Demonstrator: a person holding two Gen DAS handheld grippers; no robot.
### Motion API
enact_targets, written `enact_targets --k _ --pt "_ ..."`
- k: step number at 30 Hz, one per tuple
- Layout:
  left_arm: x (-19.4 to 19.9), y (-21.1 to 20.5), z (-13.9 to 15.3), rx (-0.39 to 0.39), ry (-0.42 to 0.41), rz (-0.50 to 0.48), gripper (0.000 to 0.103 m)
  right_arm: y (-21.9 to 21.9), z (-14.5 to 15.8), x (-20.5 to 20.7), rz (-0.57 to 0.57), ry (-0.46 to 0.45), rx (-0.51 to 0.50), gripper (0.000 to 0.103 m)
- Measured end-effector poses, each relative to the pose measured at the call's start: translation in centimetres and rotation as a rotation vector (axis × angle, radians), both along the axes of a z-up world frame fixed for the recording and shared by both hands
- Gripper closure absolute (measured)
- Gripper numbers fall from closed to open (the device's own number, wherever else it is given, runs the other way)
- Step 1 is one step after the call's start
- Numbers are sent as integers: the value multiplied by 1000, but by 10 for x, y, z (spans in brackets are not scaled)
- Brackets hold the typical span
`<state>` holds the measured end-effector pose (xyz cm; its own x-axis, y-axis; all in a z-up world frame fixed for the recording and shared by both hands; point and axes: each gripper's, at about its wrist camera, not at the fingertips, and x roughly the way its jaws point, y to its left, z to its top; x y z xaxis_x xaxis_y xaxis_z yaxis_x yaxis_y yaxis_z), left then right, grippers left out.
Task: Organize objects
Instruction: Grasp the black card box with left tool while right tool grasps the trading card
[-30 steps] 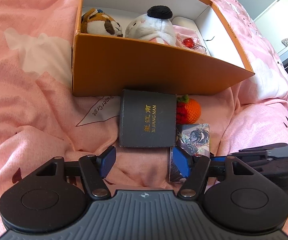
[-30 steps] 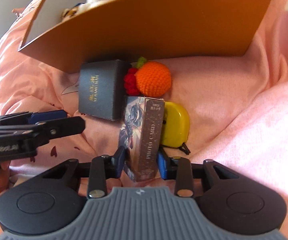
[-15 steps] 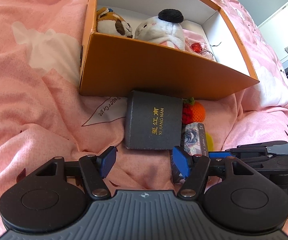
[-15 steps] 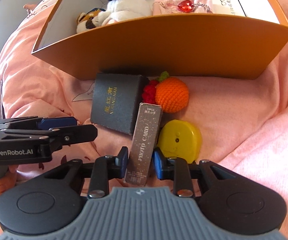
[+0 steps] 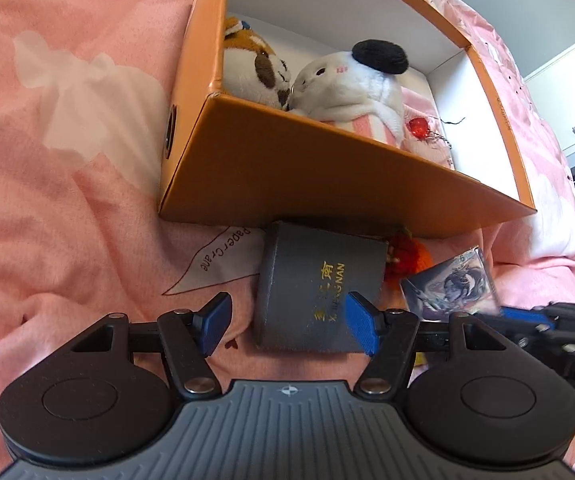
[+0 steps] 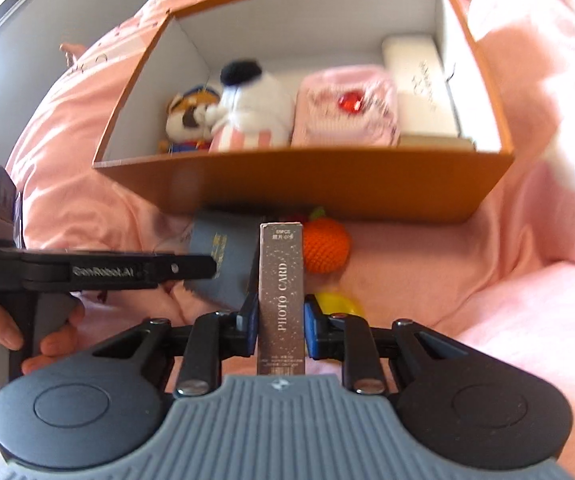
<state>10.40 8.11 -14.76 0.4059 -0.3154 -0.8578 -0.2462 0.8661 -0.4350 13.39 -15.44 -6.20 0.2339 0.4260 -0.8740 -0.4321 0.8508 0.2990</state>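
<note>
- Left gripper point(image 5: 287, 322): fingers spread wide, nothing between them. It hovers low over the dark grey box point(image 5: 319, 288) on the pink bedspread point(image 5: 67, 200). A second ago that box lay further ahead of the fingers; now the right finger overlaps its lid, so the left gripper has moved closer to it.
- Dark grey box: gold lettering, partly covered; "NAN" readable in the left wrist view, along with Chinese characters I cannot make out.
- Bedspread print beside the box reads "PaperCrane" point(image 5: 223, 250).
- Orange storage box point(image 6: 327, 184): holds a tiger plush point(image 6: 187, 120), a white plush with a black cap point(image 6: 255, 104), a pink item with a red gem point(image 6: 347, 108) and a white case point(image 6: 419, 88); writing on the case is too blurred to read.
- Right gripper point(image 6: 280, 322): fingers closed on the photo card box point(image 6: 281, 292), clamping its broad faces. A second ago the box stood on the bed by the yellow object point(image 6: 339, 304); now it is raised, its narrow edge up.
- Card box spine reads "PHOTO CARD", top label "55PCS"; its face shows anime-style artwork in the left wrist view.
- "GenRobot.AI" is printed on the left gripper body as seen from the right wrist.
- Judgement: pick-up done; transfer into the orange box comes next. Crochet orange point(image 6: 325, 246) and the yellow object remain outside.
</note>
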Motion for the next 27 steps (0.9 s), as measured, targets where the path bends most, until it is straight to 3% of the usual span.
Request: enact_targets --k 3,12,22,27 --pt "7 1 -8 -30 11 9 26 -4 7 8 -24 -41 -7 79" --pt "23 1 -33 -133 21 32 19 -5 -8 21 -8 42 25 79" --pt "13 -3 -14 -124 -24 27 50 -5 -16 21 -11 61 23 79" --pt "-3 -12 11 -73 -79 14 57 -7 -13 19 -11 50 19 79"
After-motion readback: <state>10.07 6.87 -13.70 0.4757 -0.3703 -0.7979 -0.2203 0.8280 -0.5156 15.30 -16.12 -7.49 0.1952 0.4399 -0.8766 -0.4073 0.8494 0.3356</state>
